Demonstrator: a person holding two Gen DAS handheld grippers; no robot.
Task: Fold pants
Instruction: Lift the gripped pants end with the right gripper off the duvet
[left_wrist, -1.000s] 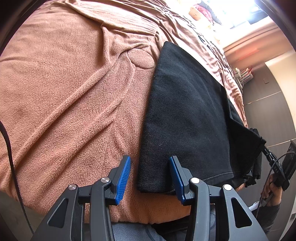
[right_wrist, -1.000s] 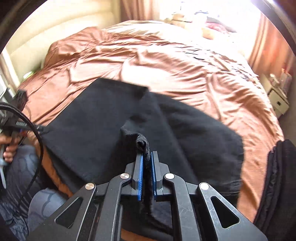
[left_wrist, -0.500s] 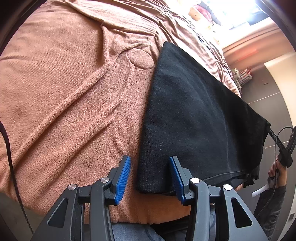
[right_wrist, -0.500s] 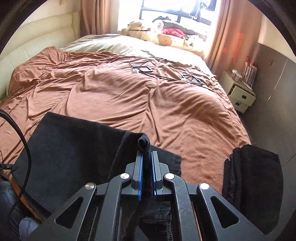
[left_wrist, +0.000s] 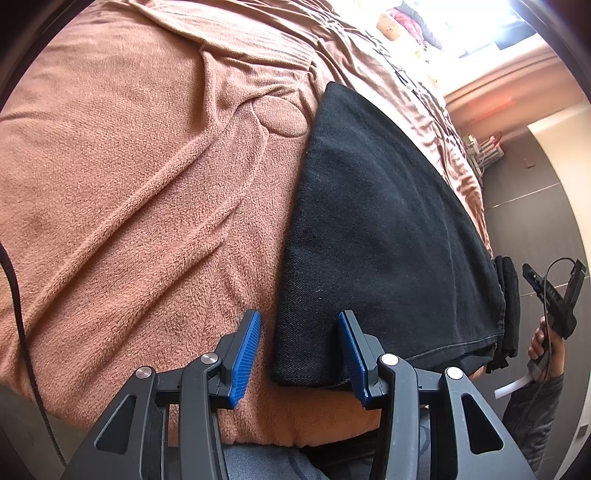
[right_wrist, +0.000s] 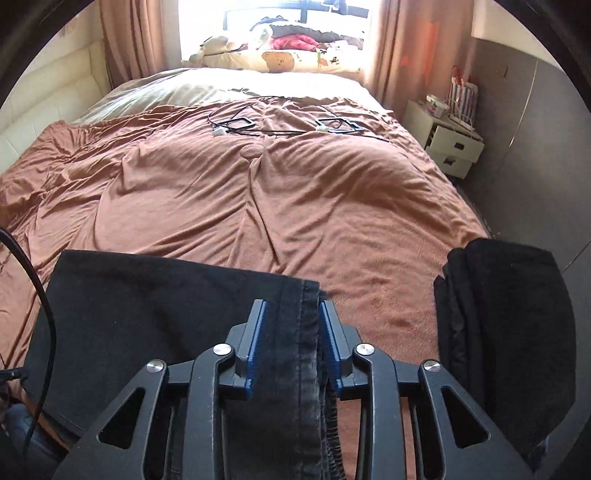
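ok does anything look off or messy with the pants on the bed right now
Little stands out. The black pants lie flat and folded on the brown blanket. Their hem edge sits between the opening jaws of the right gripper. The left gripper is open at the fold's near corner. Loose cables lie further up the bed.

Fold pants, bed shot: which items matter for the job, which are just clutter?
Job:
- black pants, folded flat on the brown blanket
- right claw, opening, pants hem between its fingers
- left claw, open at the pants' corner

Clutter:
- second dark garment pile
- cables
- bear pillow
- nightstand
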